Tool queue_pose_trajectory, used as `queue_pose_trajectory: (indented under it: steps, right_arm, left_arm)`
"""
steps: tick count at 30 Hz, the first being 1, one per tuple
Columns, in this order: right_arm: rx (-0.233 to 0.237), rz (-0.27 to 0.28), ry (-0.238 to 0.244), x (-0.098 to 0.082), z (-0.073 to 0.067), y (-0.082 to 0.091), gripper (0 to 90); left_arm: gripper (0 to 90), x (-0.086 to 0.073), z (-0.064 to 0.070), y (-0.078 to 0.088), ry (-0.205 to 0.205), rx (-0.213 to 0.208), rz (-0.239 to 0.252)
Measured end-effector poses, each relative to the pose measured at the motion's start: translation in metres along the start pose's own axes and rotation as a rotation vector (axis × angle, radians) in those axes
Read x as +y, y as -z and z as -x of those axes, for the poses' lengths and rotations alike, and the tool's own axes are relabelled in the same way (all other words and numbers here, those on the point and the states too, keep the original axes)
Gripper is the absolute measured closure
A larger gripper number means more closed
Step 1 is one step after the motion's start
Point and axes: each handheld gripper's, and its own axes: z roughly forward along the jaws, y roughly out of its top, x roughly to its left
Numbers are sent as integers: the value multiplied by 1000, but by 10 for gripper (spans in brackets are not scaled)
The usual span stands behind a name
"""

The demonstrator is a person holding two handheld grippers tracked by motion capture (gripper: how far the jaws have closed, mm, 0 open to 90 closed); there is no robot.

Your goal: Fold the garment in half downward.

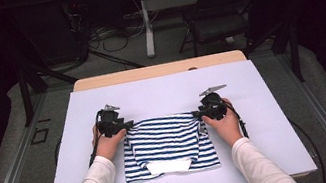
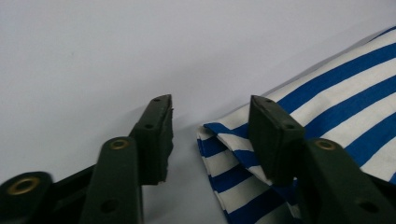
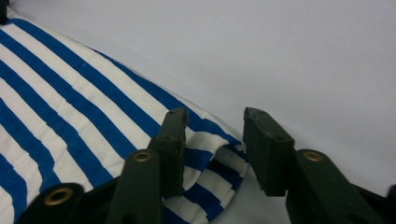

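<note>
Shirt (image 1: 167, 144) folded, lying mid-bench (image 1: 265, 104) | left tool (image 2: 210, 121) part-open around far-left corner, gripping nothing | right tool (image 3: 215, 135) part-open around far-right corner, gripping nothing | corners bracketed, likely for next fold

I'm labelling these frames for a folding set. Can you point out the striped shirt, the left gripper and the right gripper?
Striped shirt (image 1: 167, 141), high view, on the middle of the folded cloth.
Left gripper (image 2: 210, 123), left gripper view, midway between its fingertips.
Right gripper (image 3: 215, 133), right gripper view, midway between its fingertips.
</note>
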Motion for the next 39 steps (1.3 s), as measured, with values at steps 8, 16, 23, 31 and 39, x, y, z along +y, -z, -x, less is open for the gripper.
queue_pose_trajectory:
  steps: [8,16,23,31,39]
  right_arm:
    - [18,14,4,-2,-3,3,770]
    - [10,35,24,-3,-8,5,849]
    - [17,55,20,-3,-7,8,860]
    - [21,78,12,-3,-6,10,866]
    - [29,92,-1,-2,-4,10,868]
  left_arm:
    - [658,-2,0,0,9,-2,12]
    - [778,-4,0,2,23,-6,38]
    - [867,-4,1,8,32,-12,77]
    - [871,-6,-1,10,67,-22,112]
    - [873,-6,-2,10,74,-27,123]
